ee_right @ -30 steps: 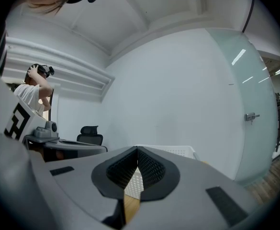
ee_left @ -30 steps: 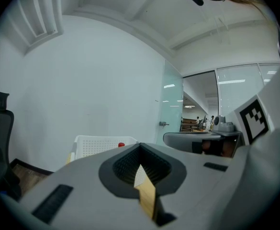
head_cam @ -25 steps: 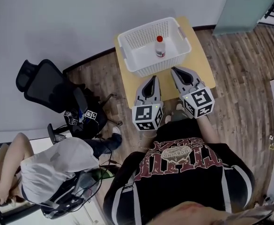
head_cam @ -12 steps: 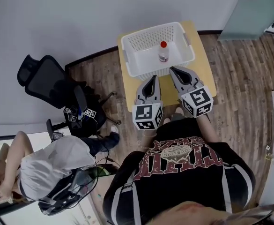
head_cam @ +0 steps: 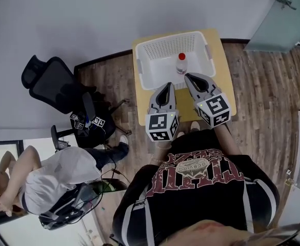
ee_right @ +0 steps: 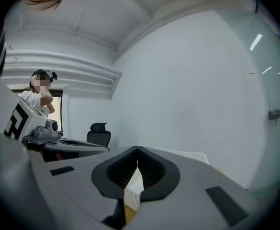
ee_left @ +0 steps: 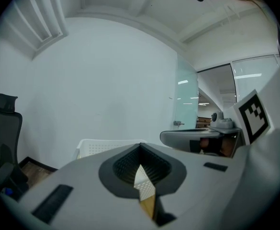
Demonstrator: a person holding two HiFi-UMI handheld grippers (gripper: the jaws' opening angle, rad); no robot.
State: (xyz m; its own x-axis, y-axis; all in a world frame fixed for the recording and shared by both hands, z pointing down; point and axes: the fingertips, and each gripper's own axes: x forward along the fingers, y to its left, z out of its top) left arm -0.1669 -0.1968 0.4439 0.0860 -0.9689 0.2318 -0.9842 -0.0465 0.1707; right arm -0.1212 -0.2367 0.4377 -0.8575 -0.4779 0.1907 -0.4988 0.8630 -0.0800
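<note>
Closest in the head view are the person's dark printed shirt (head_cam: 196, 188) and, just ahead of it, the two marker cubes, which cover both hands. The left gripper (head_cam: 168, 85) has its jaws pressed together at the tips with nothing between them; through the slit below the tips, its own view shows only a sliver of white mesh and yellow wood. The right gripper (head_cam: 186, 76) is closed and empty in the same way. Both tips sit just at the near rim of the white basket (head_cam: 141, 70), which stands on a small yellow table (head_cam: 225, 81); whether they touch the rim cannot be told. Inside the basket, a small bottle with a red cap (head_cam: 181, 64) stands upright just beyond the right gripper's tip, its label too small to read. In both gripper views the gripper bodies hide all but the basket's upper edge. Farther left stand a black office chair (head_cam: 50, 83) and a seated person (head_cam: 57, 181), partly cut off by the frame's edge; beyond is the plain wall (head_cam: 88, 19).
</note>
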